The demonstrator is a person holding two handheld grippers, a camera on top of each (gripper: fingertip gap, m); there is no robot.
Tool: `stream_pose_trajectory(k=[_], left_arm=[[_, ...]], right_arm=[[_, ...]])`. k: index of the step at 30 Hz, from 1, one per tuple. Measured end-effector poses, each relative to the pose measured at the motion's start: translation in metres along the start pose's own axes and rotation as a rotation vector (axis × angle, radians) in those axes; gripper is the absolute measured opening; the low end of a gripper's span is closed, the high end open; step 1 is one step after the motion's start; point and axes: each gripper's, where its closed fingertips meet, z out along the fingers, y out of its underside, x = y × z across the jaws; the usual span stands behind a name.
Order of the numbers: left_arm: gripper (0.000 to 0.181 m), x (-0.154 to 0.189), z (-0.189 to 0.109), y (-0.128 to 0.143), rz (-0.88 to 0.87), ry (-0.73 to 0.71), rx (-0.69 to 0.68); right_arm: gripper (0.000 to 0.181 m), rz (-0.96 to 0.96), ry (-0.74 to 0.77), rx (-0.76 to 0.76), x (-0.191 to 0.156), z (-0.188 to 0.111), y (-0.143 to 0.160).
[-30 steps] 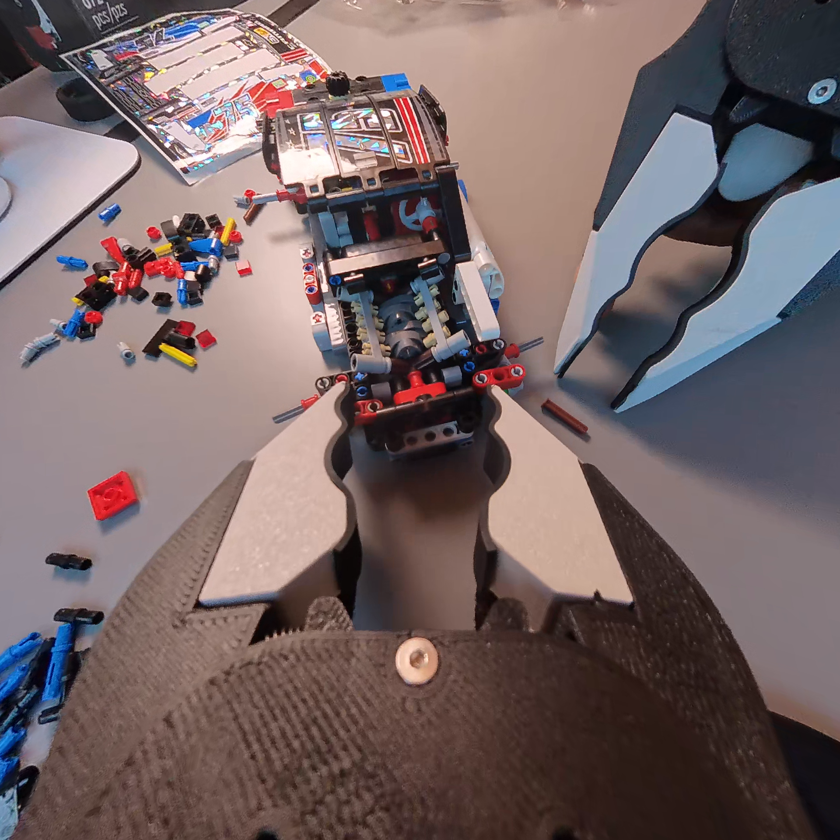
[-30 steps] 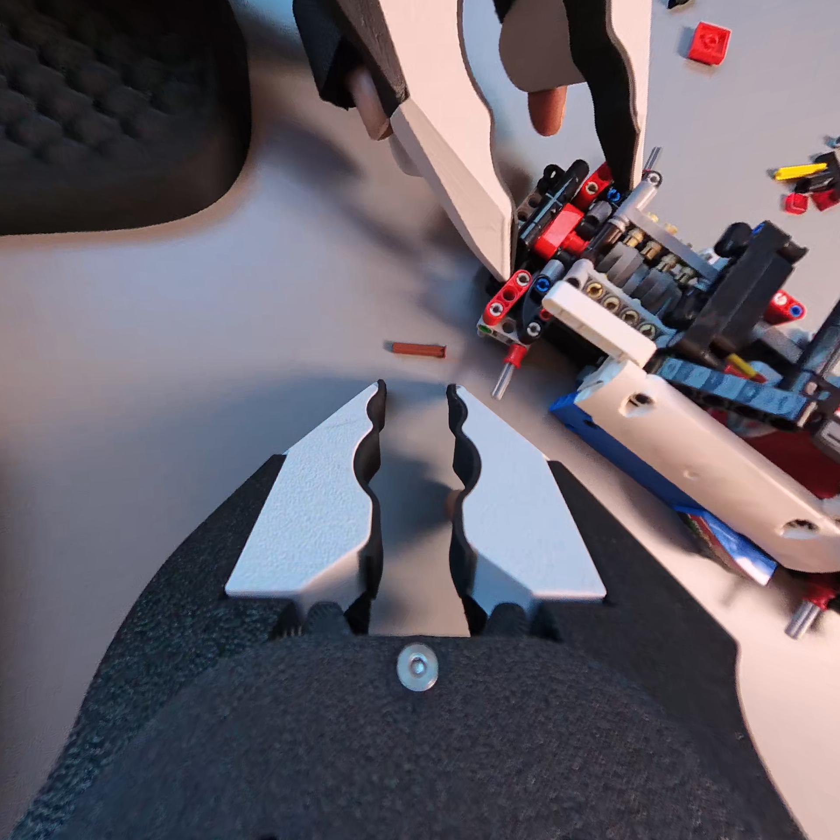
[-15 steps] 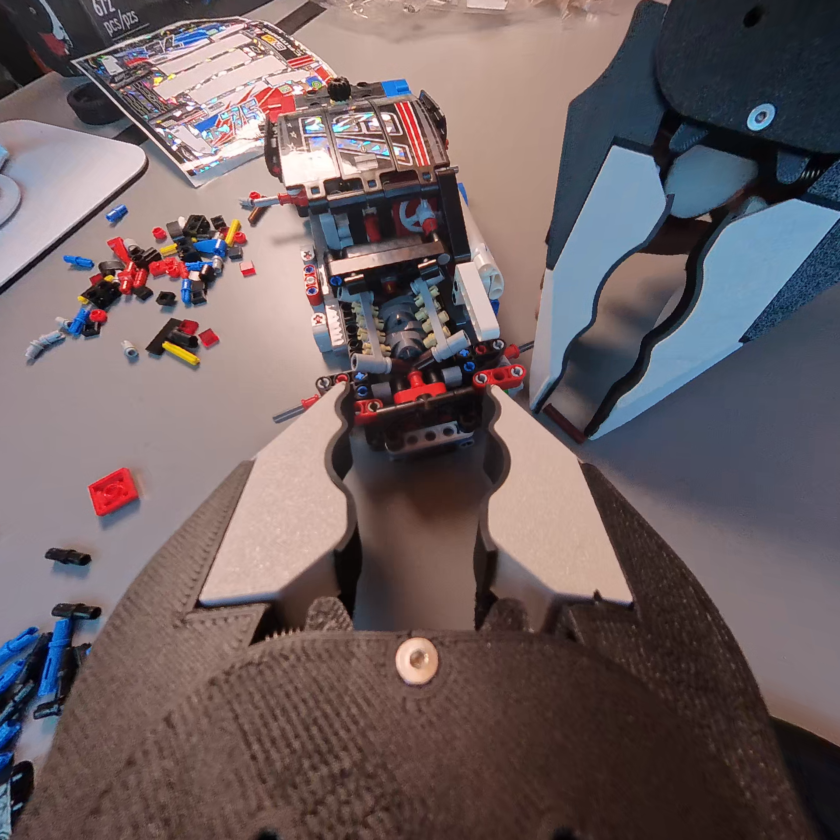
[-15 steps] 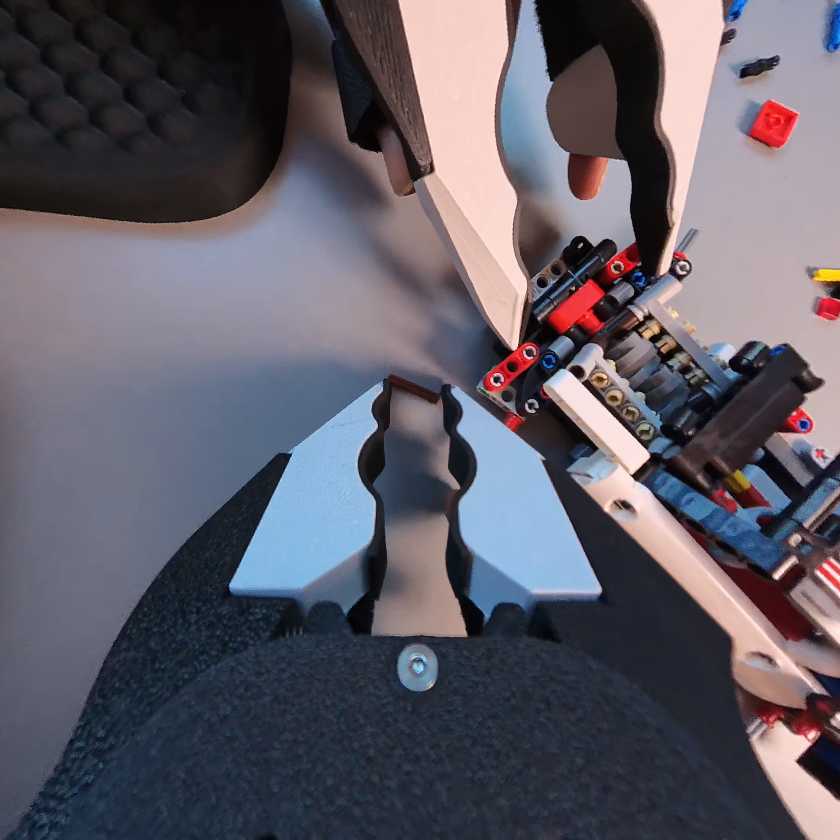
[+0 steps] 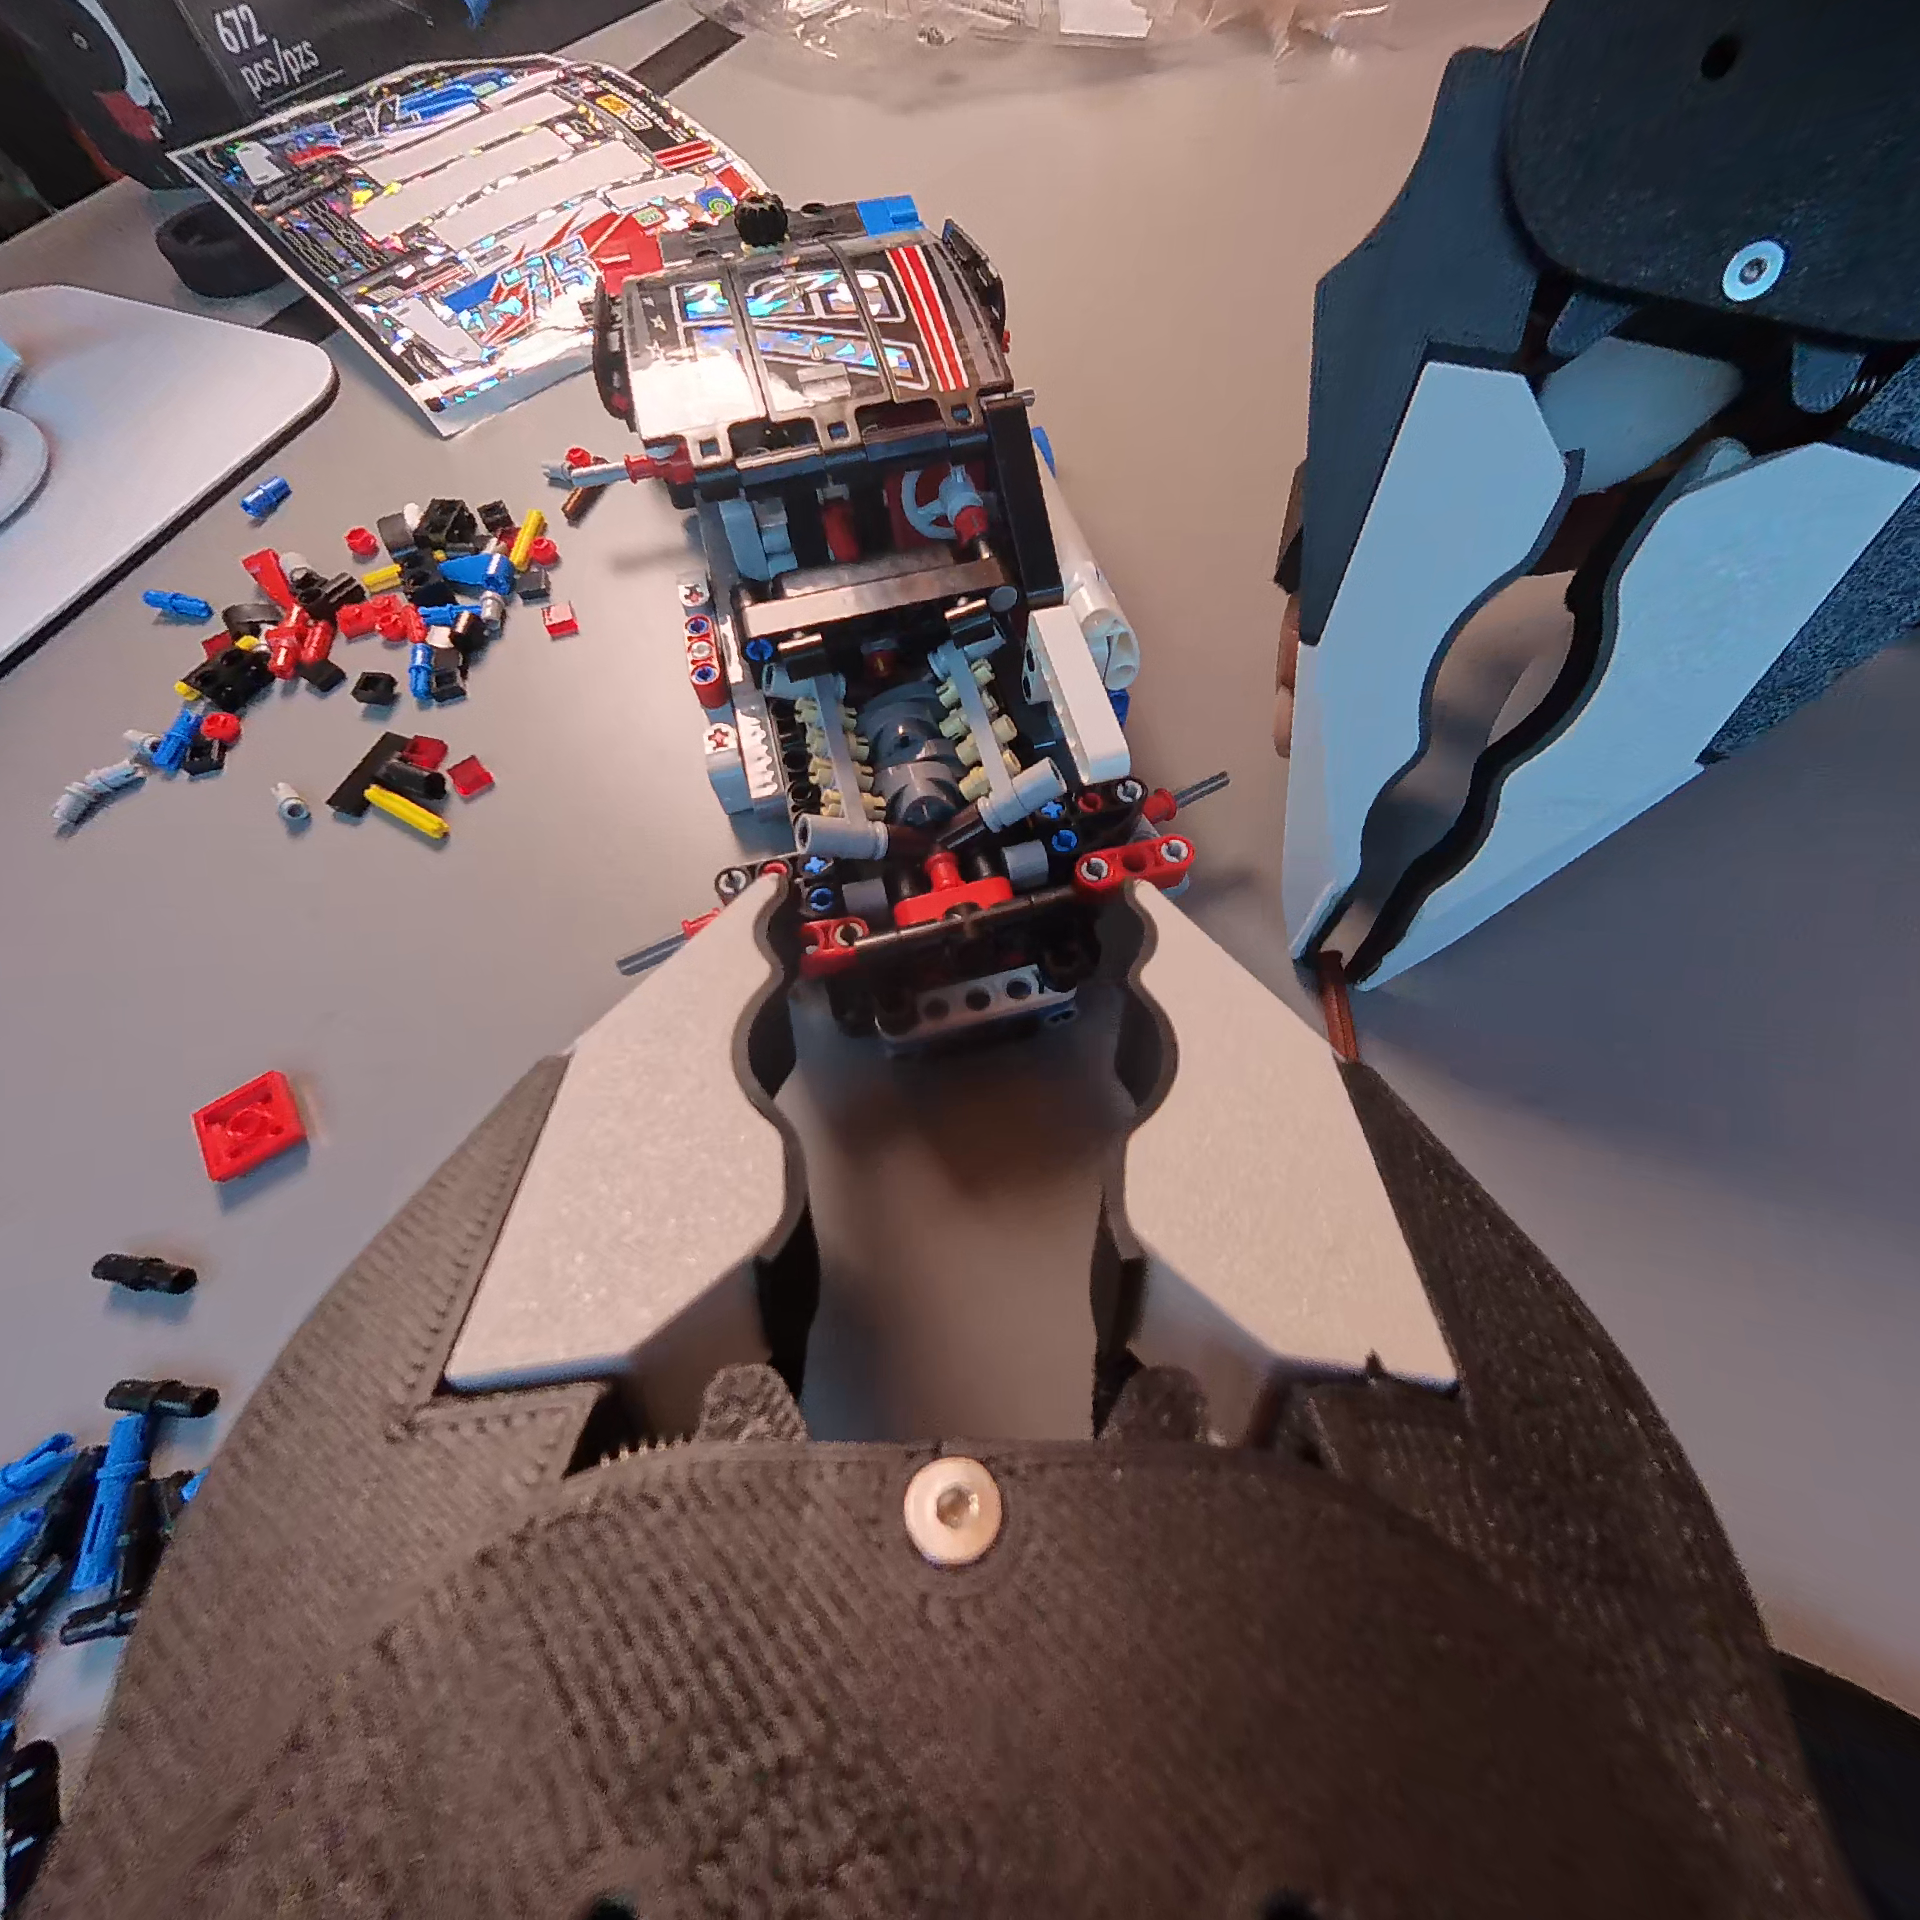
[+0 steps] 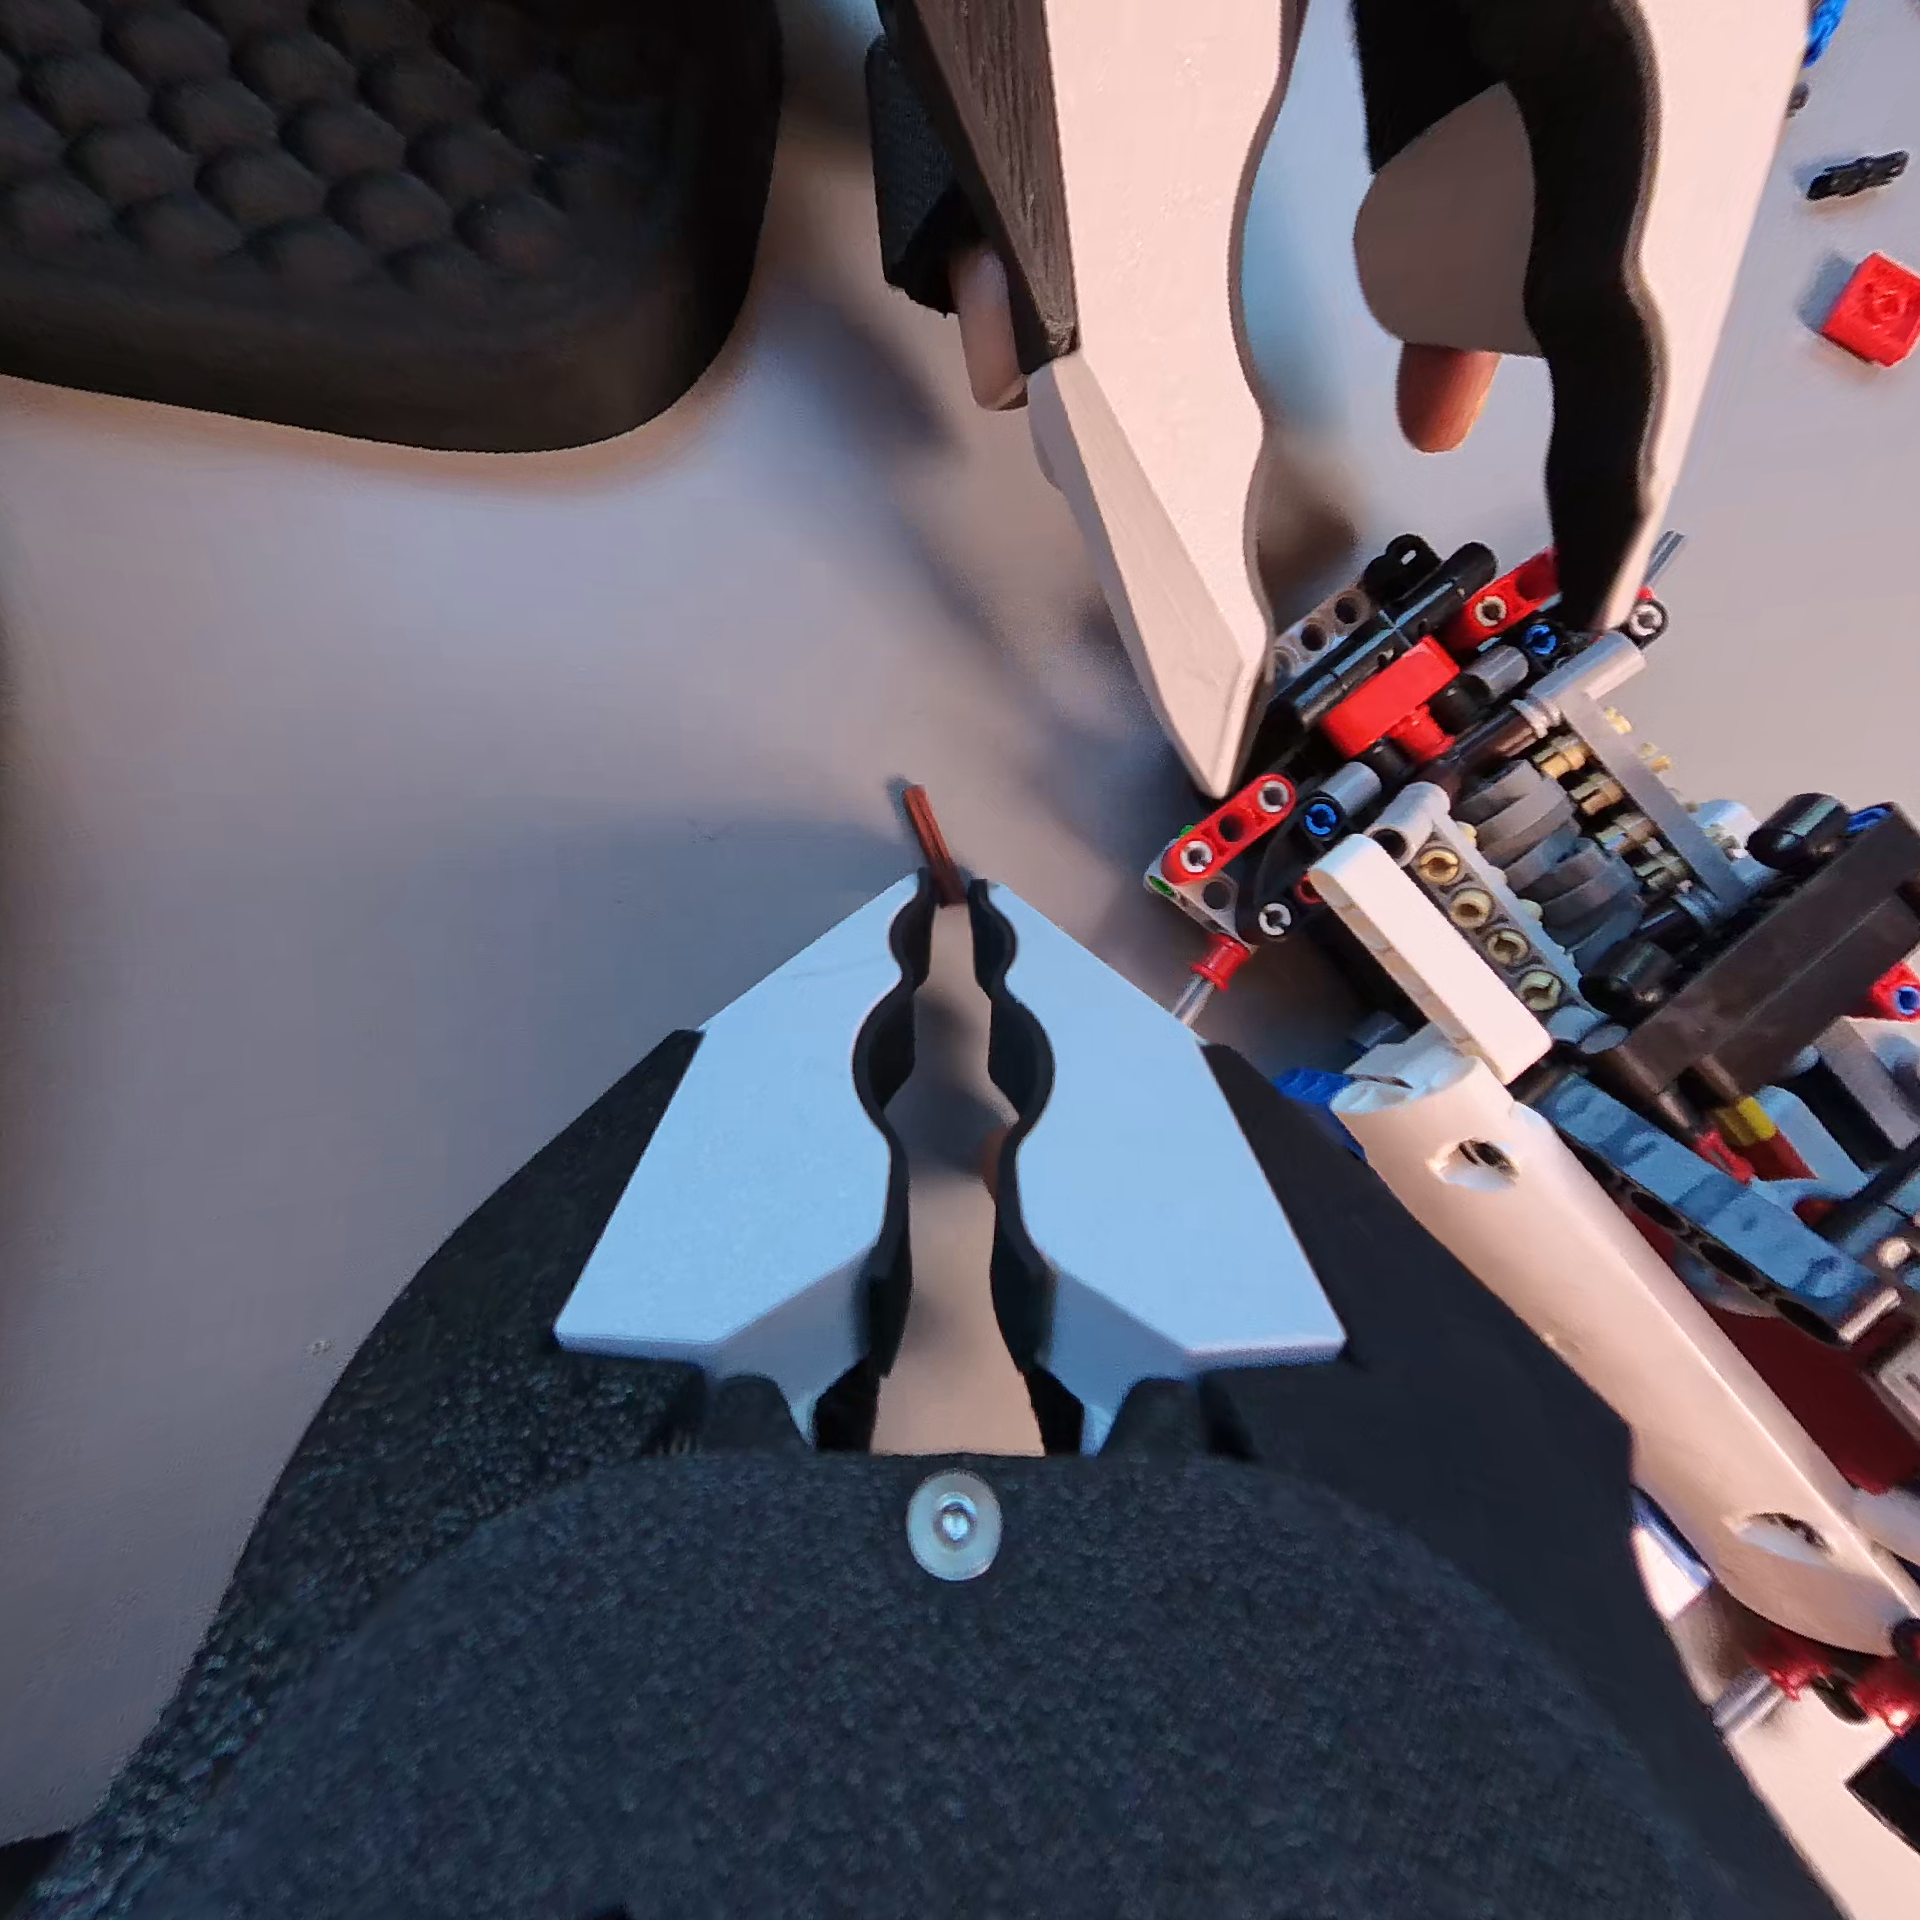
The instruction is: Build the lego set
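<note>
The right gripper (image 6: 948, 885) is pinching its tips together on a small brown axle (image 6: 928, 837) just beside the lego car (image 5: 883, 665), whose front end the left gripper (image 5: 954, 902) is clamping, so the next move probably calls for lifting and aligning the axle with a hole.

A partly built, black-roofed Lego car (image 5: 862, 582) sits mid-frame on the grey table (image 5: 312, 935), loose small bricks (image 5: 353, 644) to its left, a glossy sticker sheet (image 5: 457, 208) at upper left behind them.

I saw a reddish-brown axle (image 6: 928, 837). The car's roof (image 5: 816, 338) was black with holographic stickers and red-white stripes. Grey table (image 5: 1558, 1195).
</note>
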Motion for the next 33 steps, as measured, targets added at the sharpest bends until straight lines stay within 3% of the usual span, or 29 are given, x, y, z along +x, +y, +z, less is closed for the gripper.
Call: stream_pose_trajectory(k=[4, 7, 11, 14, 16, 24, 29, 33], left_arm=[[0.070, 0.005, 0.000, -0.011, -0.003, 0.017, 0.058], [0.074, 0.007, 0.007, -0.008, 0.014, 0.021, 0.016], [0.068, 0.008, 0.008, -0.008, -0.001, 0.015, -0.002], [0.055, 0.016, 0.005, -0.008, -0.009, -0.004, -0.014], [0.055, 0.029, 0.005, -0.006, -0.006, 0.000, -0.029], [0.058, 0.079, -0.005, -0.010, 0.103, 0.073, -0.066], [0.047, 0.037, -0.010, -0.041, 0.036, 0.074, -0.003], [0.045, 0.012, 0.009, -0.051, -0.213, 0.212, 0.036]], right_arm=[[0.004, -0.018, 0.035, 0.021, -0.003, 0.000, -0.001], [0.004, 0.023, 0.083, 0.107, -0.007, -0.013, -0.002], [0.004, 0.183, 0.274, 0.268, 0.016, -0.065, 0.005], [0.003, 0.289, 0.420, 0.306, 0.035, -0.102, 0.026], [0.003, 0.332, 0.473, 0.303, 0.042, -0.115, 0.040], [0.003, 0.310, 0.478, 0.310, 0.050, -0.122, 0.054], [0.003, 0.198, 0.403, 0.310, 0.061, -0.118, 0.049], [0.003, 0.125, 0.393, 0.275, 0.073, -0.112, 0.051]])
